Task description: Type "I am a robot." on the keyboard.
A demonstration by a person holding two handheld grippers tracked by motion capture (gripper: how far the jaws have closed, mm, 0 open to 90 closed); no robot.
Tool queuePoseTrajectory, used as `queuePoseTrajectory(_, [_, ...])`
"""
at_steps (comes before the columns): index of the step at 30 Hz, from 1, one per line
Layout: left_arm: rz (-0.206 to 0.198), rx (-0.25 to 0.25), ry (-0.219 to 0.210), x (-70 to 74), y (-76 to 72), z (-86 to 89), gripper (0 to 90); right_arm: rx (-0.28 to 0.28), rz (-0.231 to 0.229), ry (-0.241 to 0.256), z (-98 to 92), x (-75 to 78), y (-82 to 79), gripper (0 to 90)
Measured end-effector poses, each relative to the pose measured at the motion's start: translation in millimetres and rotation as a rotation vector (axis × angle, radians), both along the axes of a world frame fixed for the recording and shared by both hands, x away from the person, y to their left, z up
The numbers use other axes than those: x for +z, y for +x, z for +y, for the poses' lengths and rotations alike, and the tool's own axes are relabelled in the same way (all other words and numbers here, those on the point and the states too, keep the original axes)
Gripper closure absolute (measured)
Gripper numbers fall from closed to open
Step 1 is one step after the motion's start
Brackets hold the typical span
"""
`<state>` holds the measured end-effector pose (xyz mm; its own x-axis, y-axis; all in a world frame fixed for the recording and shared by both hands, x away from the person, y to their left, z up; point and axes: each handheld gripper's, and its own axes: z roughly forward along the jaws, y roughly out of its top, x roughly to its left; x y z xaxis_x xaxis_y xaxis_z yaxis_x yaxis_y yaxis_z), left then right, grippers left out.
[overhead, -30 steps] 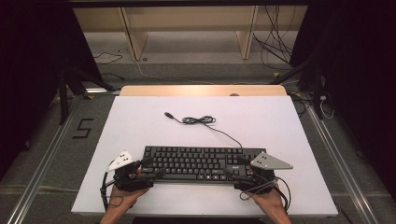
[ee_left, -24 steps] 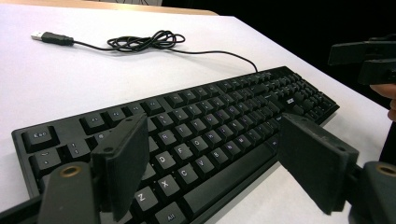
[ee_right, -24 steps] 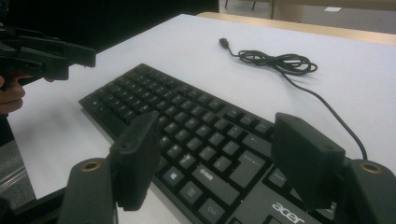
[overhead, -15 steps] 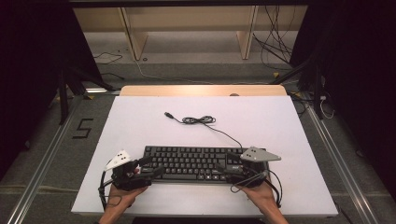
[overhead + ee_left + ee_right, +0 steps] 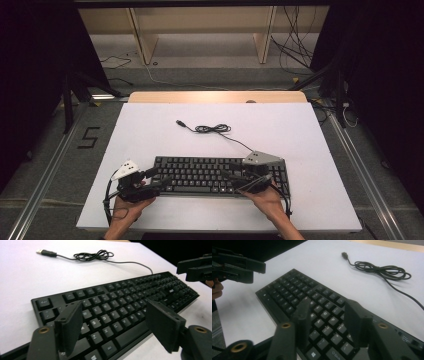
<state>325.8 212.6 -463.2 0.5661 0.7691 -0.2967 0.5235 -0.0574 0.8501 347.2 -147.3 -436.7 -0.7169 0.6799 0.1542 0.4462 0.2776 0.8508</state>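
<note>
A black keyboard (image 5: 210, 174) lies flat near the front of the white table (image 5: 310, 135). Its thin black cable (image 5: 214, 129) is coiled behind it and ends in a loose USB plug (image 5: 180, 123). My left gripper (image 5: 154, 179) hovers over the keyboard's left end, open with nothing between its jaws; the keys (image 5: 112, 315) show through the left gripper's (image 5: 115, 312) wide gap. My right gripper (image 5: 234, 181) is over the right-middle keys and points left. It is open with a narrower gap, and the right gripper (image 5: 328, 310) holds nothing. Each gripper view shows the other gripper, the right gripper (image 5: 197, 268) and the left gripper (image 5: 237, 267).
Bare white tabletop spreads behind and to both sides of the keyboard. A wooden strip (image 5: 215, 97) runs along the table's far edge. Beyond it stand a low shelf frame (image 5: 200, 30) and loose floor cables (image 5: 295, 55). A "5" (image 5: 89, 137) marks the floor at the left.
My right gripper has moved left from the keyboard's right end to over its right-middle keys. The left gripper has barely shifted. The keyboard and cable have not moved.
</note>
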Motion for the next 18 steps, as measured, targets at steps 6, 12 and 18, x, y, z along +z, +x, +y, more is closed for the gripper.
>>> queuePoseTrajectory(6, [0.034, 0.04, 0.055, -2.6, 2.6, 4.6, 43.4, 0.018, 0.011, -0.019, 17.1, -5.3, 10.4, 72.1])
queuePoseTrajectory(12, [0.053, 0.05, 0.095, -4.9, 4.1, 10.1, 63.1, 0.032, 0.035, -0.045, 33.1, -12.0, 20.4, 84.8])
queuePoseTrajectory(18, [0.076, 0.051, 0.142, -7.9, 6.2, 11.7, 79.3, 0.049, 0.058, -0.075, 47.0, -18.9, 28.5, 90.0])
